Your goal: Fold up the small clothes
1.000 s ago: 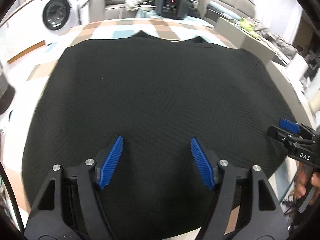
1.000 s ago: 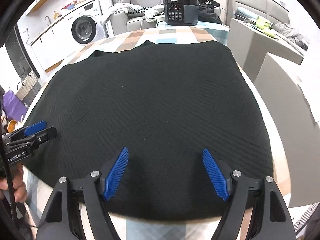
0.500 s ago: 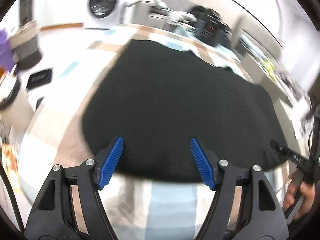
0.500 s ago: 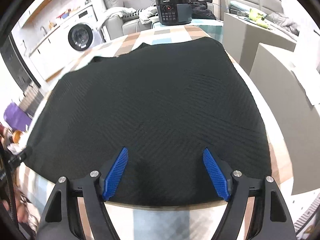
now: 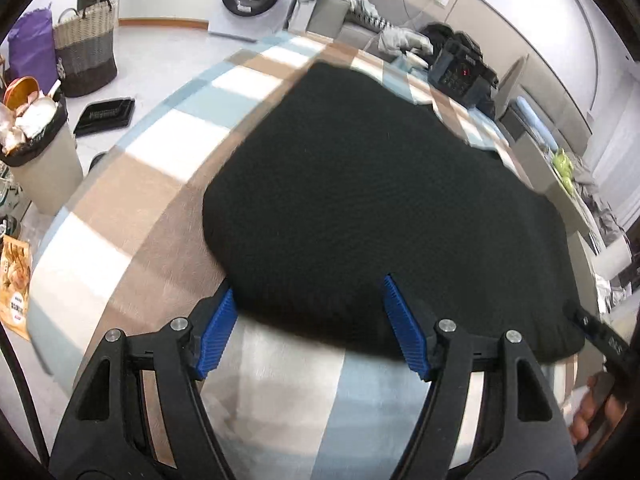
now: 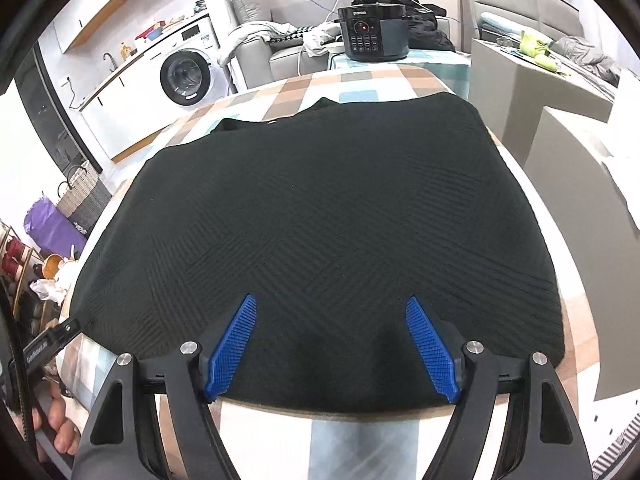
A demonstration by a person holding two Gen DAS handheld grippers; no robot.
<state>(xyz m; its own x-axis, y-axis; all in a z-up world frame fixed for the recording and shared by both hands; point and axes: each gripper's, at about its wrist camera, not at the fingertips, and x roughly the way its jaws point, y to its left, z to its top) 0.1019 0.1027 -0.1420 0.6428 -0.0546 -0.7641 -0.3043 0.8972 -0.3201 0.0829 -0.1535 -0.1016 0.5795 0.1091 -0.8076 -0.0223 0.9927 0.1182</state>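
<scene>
The black garment [image 6: 320,240] lies spread flat on the checked tablecloth [image 5: 160,184], covering most of the table, its near hem running along the edge closest to me and its neckline at the far side. It looks unfolded to me, so I judge the step in hand is taking the near hem at two corners for the first fold. My left gripper [image 5: 308,324] hangs over the near left corner of the cloth with its jaws apart and nothing between them; one blue pad sits just off the fabric's edge, the other over the hem. My right gripper [image 6: 332,348] hovers over the hem nearer the right corner, jaws also standing wide and holding nothing. To do this well, I would bring each gripper down so one finger slides under the hem and the other comes over it, catching the full thickness, not only the top layer. I want both pinches equally close to their corners so the fold comes up square; the right one may need to move further out first. The knit looks soft and limp, so I would lift both sides together and keep the hem taut between them. A black cooker [image 6: 374,34] stands beyond the far edge, well clear.
</scene>
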